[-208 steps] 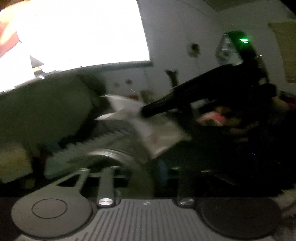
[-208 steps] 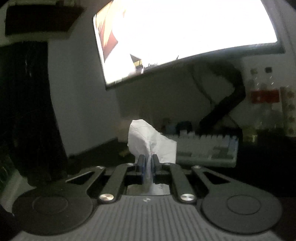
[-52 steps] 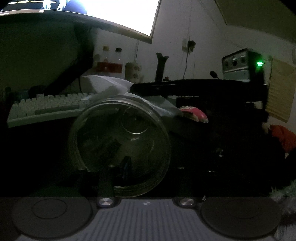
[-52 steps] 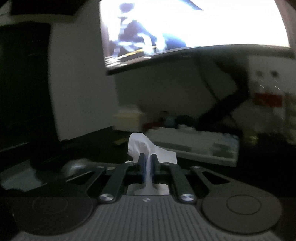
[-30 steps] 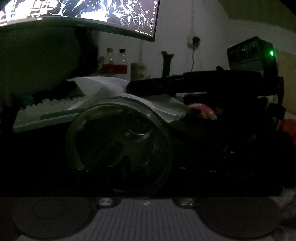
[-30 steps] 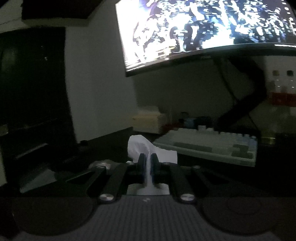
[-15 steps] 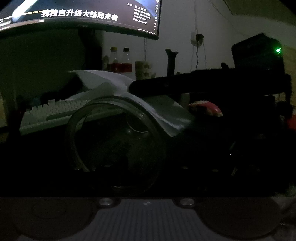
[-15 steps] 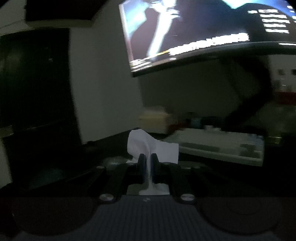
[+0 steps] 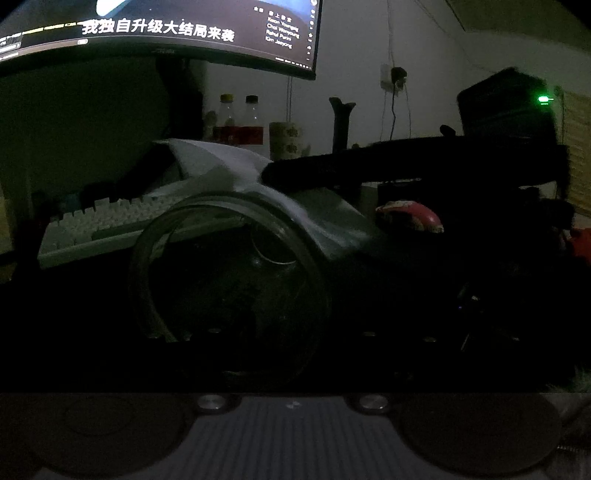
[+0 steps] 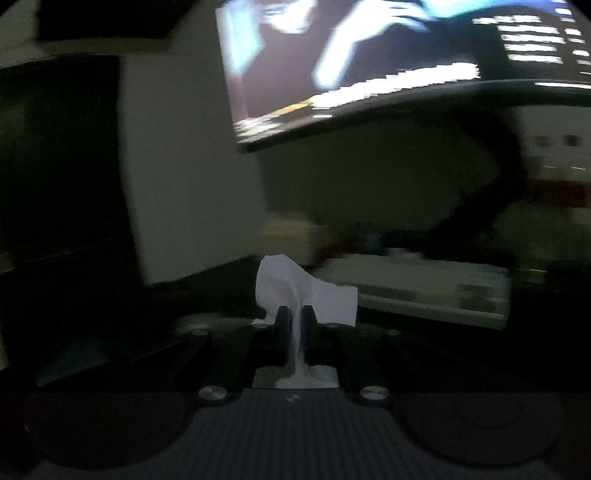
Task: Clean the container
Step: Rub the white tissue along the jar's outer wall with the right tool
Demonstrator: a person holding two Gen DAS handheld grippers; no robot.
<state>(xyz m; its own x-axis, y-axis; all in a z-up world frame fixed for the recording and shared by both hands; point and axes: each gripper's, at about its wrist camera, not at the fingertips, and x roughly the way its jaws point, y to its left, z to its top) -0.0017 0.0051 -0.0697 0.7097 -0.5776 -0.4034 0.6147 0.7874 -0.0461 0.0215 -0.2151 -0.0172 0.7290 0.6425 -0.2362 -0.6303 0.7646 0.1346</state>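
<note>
- In front of the left wrist camera, a clear round container (image 9: 229,284) is filling the lower middle of the dim view, lying on its side with its mouth turned toward the lens.
- The left gripper (image 9: 291,336) is sitting around that container, but its fingers are lost in the dark, so I cannot tell whether the pads are pressing on the glass or standing off it.
- Above the container, the right gripper (image 9: 266,173) is reaching in from the right edge of the view, lying almost level, its dark body stretching back toward a small green light (image 9: 543,99).
- At its tip, a white tissue (image 9: 236,166) is draping down over the container's top rim and spreading to the right behind it.
- In the right wrist view, the right gripper (image 10: 294,314) is pinching the tissue (image 10: 295,284) between nearly closed blue-edged fingers (image 10: 282,328), with the crumpled end sticking up past the tips.
- Behind the container, a pale keyboard (image 9: 110,221) is running along the dark desk (image 9: 74,295).
- Overhead, a curved monitor (image 9: 166,29) is glowing with white text, and two bottles (image 9: 240,122) are standing against the wall beneath it.
</note>
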